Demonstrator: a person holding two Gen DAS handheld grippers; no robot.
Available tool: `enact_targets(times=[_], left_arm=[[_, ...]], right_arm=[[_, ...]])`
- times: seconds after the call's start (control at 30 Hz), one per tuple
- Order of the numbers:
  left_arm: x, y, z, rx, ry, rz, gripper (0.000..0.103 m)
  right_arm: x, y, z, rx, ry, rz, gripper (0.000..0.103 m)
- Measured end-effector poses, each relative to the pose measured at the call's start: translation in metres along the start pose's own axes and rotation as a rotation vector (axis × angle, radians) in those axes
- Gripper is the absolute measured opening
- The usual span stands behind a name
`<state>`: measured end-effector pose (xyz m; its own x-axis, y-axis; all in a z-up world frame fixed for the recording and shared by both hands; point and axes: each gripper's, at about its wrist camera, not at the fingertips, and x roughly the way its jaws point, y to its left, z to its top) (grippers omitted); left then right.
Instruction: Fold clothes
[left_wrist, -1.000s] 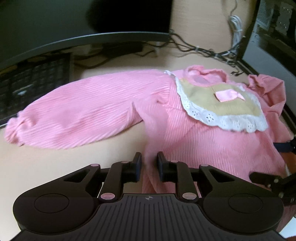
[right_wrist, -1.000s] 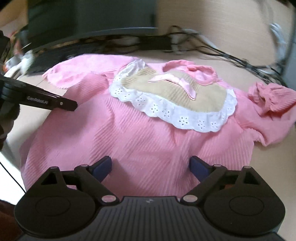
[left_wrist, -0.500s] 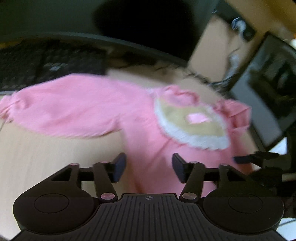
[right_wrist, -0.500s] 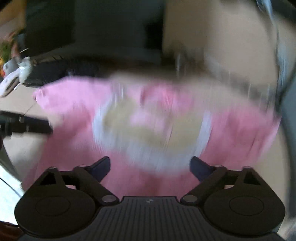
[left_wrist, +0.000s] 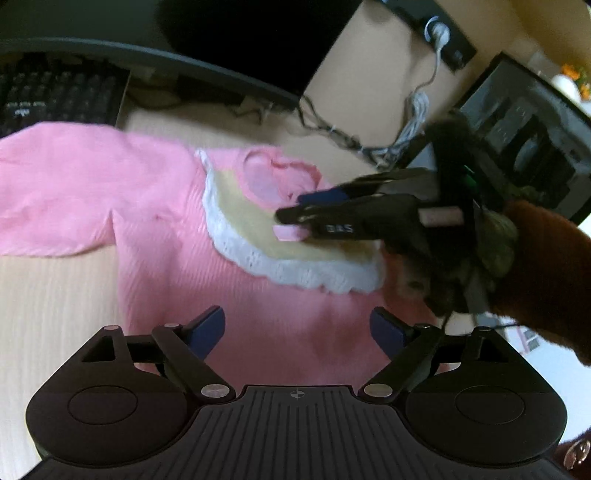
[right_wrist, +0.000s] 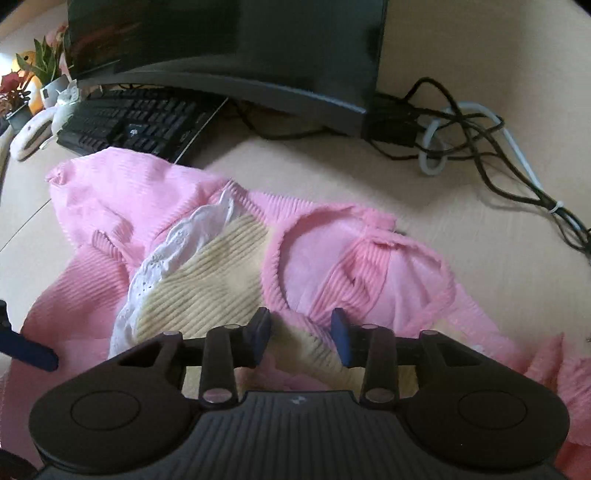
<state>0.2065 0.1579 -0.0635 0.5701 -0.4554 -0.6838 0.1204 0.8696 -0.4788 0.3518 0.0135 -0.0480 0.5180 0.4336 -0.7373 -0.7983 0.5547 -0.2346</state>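
Pink garment: a ribbed pink baby top (left_wrist: 280, 310) lies spread on a pale wooden desk (left_wrist: 48, 295), front side up, with one long sleeve (left_wrist: 74, 195) stretched toward the left edge of the left wrist view.
Left gripper: the left gripper (left_wrist: 297, 328) hovers over the lower body of the top, fingers spread wide, nothing between them.
Right gripper: the right gripper (right_wrist: 301, 334) sits low over the chest of the top, fingers parted with a narrow gap; whether they touch the cloth I cannot tell. In the left wrist view it reaches in from the right, held by a person's hand in a brown sleeve (left_wrist: 539, 273).
Bib panel: a cream ribbed yoke (right_wrist: 207, 277) edged in white eyelet lace (right_wrist: 166, 266) lies just ahead of the right gripper; its left edge is rumpled upward.
Neckline: the pink collar opening (right_wrist: 314, 269) lies just beyond the right fingers.
Far desk: a black keyboard (right_wrist: 136, 125) touches the sleeve; behind it stands a dark monitor (right_wrist: 229, 48), with tangled black and white cables (right_wrist: 472, 140) to the right.
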Motion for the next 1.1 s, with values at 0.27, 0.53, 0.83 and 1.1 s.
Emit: enact_targets(times=[0.27,0.53,0.83,1.1], left_arm=[[0.002,0.009,0.003,-0.062,0.012,0.020,0.094],[0.001,0.017,0.004,-0.097,0.019,0.074,0.095],[0.013,0.016,0.019,-0.041,0.017,0.058,0.095],[0.039,0.003,0.034,0.010,0.008,-0.034,0.095]], right_arm=[[-0.008,0.008,-0.003,-0.173,-0.123,-0.107,0.008],[0.020,-0.010,-0.018,-0.005,-0.061,-0.033,0.015],[-0.011,-0.039,-0.054,0.074,-0.029,-0.212,0.062],[-0.025,-0.082,-0.105,0.093,0.122,-0.442,0.046]])
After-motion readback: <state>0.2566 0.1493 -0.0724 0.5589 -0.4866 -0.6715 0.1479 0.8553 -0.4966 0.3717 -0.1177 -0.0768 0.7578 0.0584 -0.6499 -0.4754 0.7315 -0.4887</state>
